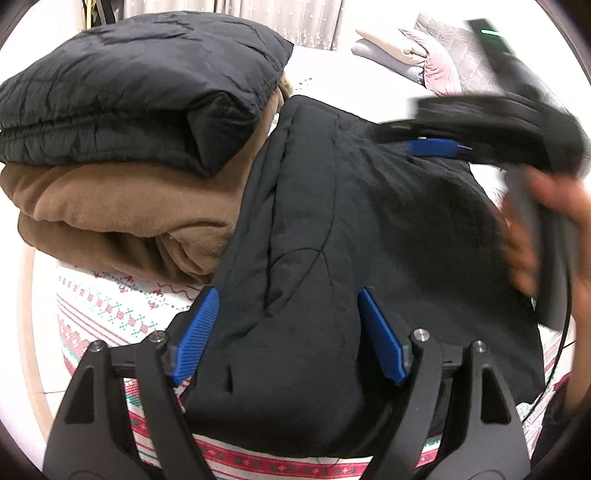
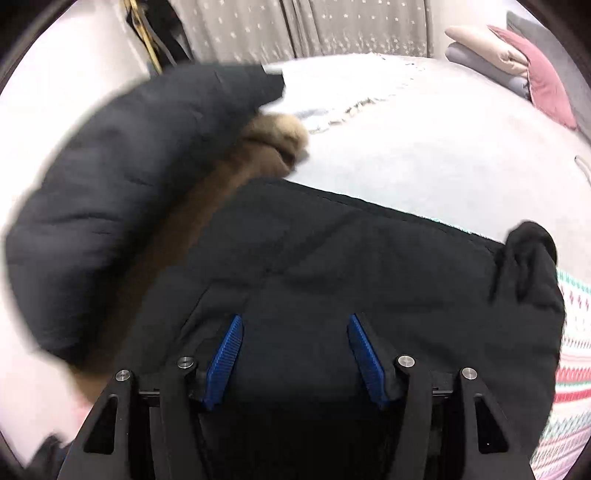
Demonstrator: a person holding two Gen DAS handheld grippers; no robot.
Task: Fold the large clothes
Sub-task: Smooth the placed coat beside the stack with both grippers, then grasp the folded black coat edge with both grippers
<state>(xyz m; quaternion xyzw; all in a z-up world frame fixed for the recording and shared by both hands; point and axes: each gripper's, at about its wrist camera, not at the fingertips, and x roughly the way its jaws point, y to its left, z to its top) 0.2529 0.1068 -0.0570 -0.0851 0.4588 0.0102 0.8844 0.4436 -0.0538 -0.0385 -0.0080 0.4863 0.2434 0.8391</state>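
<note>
A folded black padded garment (image 1: 369,221) lies on the patterned bedspread (image 1: 110,325). My left gripper (image 1: 288,293) hangs over its near edge, blue pads wide apart and the cloth lying loose beneath them, so it is open. In the right wrist view the same black garment (image 2: 369,266) fills the foreground under my right gripper (image 2: 295,318), whose pads also stand apart without pinching cloth. From the left wrist view the right gripper appears blurred at the upper right, one blue pad (image 1: 432,146) above the garment's far edge, carried by a hand (image 1: 546,221).
To the left is a stack: a folded black puffer jacket (image 1: 129,103) on a folded brown garment (image 1: 110,206), touching the black garment's left side. Pillows (image 1: 436,62) lie at the far right of the bed. A curtain (image 2: 295,33) hangs behind.
</note>
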